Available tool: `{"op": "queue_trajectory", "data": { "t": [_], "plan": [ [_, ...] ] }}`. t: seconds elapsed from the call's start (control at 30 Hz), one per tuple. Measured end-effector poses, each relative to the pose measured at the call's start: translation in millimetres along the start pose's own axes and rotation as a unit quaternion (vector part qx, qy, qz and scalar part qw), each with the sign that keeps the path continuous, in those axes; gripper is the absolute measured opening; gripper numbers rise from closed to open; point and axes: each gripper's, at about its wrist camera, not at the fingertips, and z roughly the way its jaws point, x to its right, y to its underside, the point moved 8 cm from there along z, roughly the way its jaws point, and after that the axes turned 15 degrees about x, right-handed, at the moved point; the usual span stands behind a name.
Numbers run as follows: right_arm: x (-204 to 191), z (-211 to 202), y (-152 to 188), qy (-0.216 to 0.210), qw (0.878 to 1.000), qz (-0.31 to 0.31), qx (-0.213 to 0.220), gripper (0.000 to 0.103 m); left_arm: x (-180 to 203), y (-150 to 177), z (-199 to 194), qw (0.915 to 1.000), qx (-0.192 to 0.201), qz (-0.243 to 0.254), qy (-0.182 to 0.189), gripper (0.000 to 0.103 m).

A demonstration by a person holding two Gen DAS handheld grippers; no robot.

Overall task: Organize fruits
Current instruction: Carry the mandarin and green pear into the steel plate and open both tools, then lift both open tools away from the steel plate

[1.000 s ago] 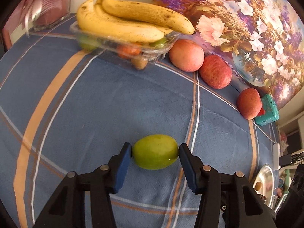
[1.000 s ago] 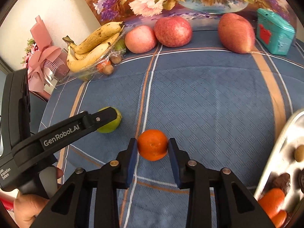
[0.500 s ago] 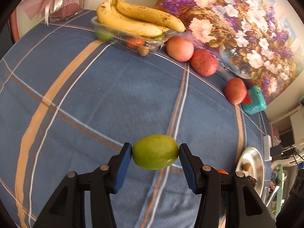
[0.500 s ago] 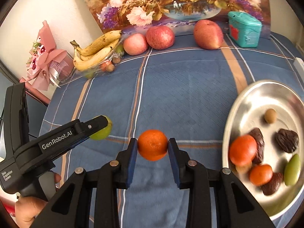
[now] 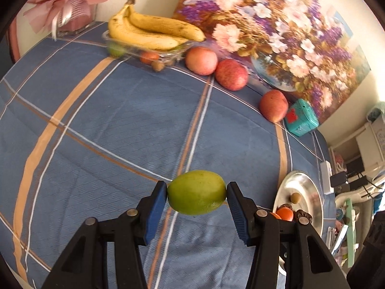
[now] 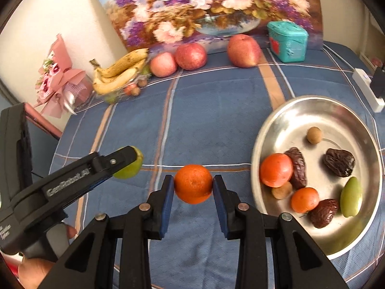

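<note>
Your round metal plate [image 6: 284, 118] lies right of the blue checked tablecloth [image 6: 211, 110]; the yellow bananas [image 6: 118, 74], three red apples [image 6: 191, 56] and teal box [image 6: 287, 41] line its far edge.

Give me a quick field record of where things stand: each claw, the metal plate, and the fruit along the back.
left claw: shut on a green fruit, held above the blue cloth
right claw: shut on an orange, held above the cloth
metal plate: right of the orange; holds orange, green and small tan fruits and dark wrinkled ones
bananas: on a clear tray at the back left
apples: three on the cloth in front of the flower painting
teal box: right of the apples
</note>
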Motion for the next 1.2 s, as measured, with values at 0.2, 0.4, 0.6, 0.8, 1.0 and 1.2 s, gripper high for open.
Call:
{"op": "queue_trajectory", "data": {
  "t": [0.2,0.4,0.6,0.8,1.0,1.2],
  "plan": [
    [51,-6,-12,0.057,0.997,0.043,0.01,0.034,33,6,1,0.9988,-0.001,0.044,0.023,0.054],
    [105,-31,-27,0.114,0.99,0.076,0.039,0.034,91,29,1,0.9912,-0.022,0.1,0.084,0.054],
    [127,-46,-32,0.123,0.986,0.102,0.053,0.035,135,60,4,0.981,-0.056,0.13,0.133,0.054],
    [139,-48,-30,0.13,0.983,0.123,0.049,0.034,145,70,8,0.9779,-0.077,0.129,0.145,0.054],
    [142,-47,-28,0.133,0.981,0.13,0.046,0.034,145,74,13,0.9773,-0.093,0.104,0.16,0.056],
    [142,-45,-26,0.133,0.982,0.129,0.042,0.034,142,69,13,0.9789,-0.09,0.09,0.159,0.06]
  ]
}}
